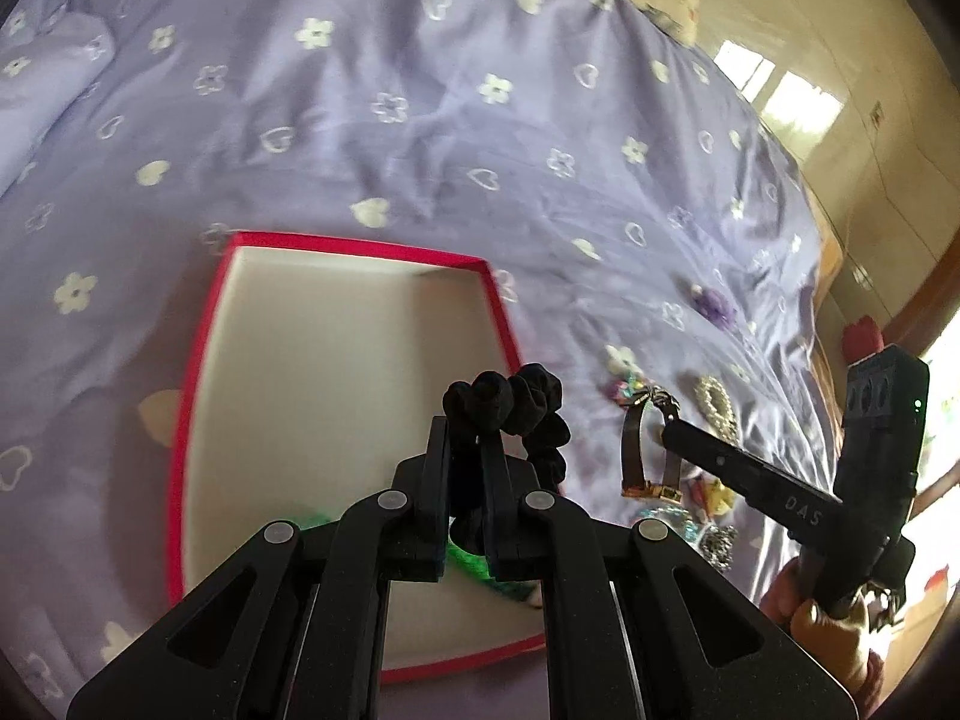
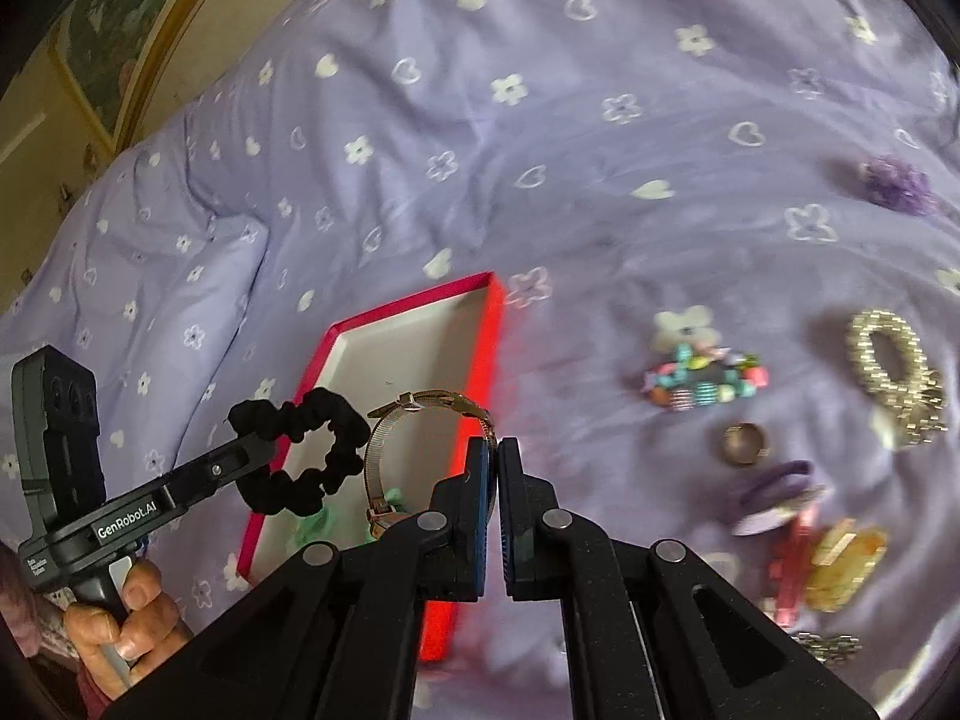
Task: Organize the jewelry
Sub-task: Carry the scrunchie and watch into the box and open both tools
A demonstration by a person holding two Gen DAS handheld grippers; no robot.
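We see two hand-held grippers above a bed spread with a lilac quilt (image 2: 540,138) printed with white flowers and hearts. The left gripper (image 1: 465,438) is clamped on a black ruffled scrunchie (image 1: 510,399), a gathered fabric loop that hangs off its fingertips over the open box (image 1: 204,354), whose rim is bright pink-red and whose inside is plain white. From the right wrist view the same scrunchie (image 2: 300,450) shows as a full ring, and the left gripper (image 2: 252,450) carries white lettering reading "GenRobot.AI" along its body, with smaller print below that we cannot read. The right gripper (image 2: 497,450) is pinched shut on a wristwatch (image 2: 414,420) with a slim metal band, gold-toned at the clasp, held by one edge just at the red side of the box (image 2: 486,360). In the left wrist view the right gripper (image 1: 669,429) bears the letters "DAS", and the watch (image 1: 645,450) hangs from its tip as a brown strap with gold fittings. Green items lie in the box, mostly hidden. On the quilt to the right of the box lie a multicoloured bead bracelet (image 2: 702,381), a gold chain-link bracelet (image 2: 888,372), a ring (image 2: 744,444), a purple scrunchie (image 2: 900,183) and an amber hair clip (image 2: 846,564). A hand (image 2: 126,618) grips the left gripper's handle.
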